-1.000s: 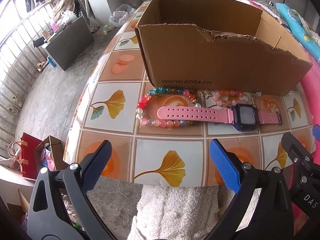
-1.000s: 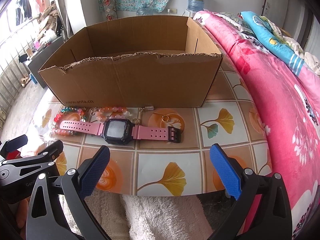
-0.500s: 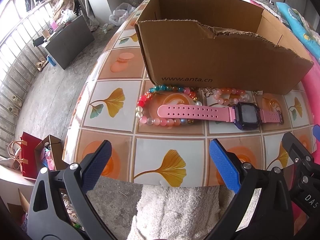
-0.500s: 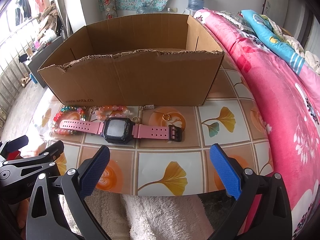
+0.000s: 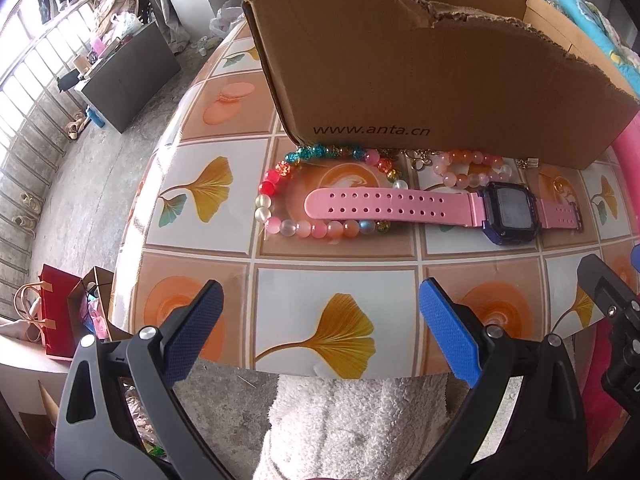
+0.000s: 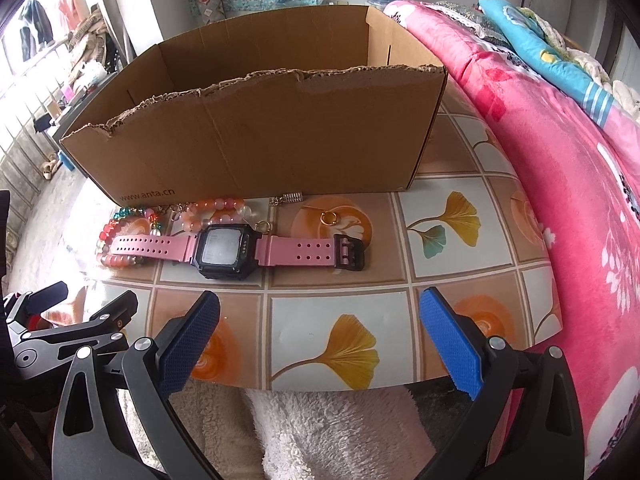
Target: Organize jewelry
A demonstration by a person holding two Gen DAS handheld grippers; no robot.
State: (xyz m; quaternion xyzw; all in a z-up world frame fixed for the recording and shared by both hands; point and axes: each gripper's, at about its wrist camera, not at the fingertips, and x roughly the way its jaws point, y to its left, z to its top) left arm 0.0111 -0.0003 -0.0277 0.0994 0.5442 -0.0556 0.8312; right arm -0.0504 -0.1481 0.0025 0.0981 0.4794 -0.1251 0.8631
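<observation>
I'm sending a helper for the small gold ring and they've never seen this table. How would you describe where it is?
Find the cardboard box on the tiled table. Just in front of its near wall, past the buckle end of the pink watch, lies the gold ring. It is one thin bare hoop, unlike the beaded bracelets nearby.

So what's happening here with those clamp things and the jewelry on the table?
A person holds a two-finger gripper in each hand, and both the left gripper and the right gripper are open and empty, poised over the near edge of the table. A pink watch, two bead bracelets and a small gold ring lie in front of a cardboard box. Nothing has been picked up yet.
</observation>
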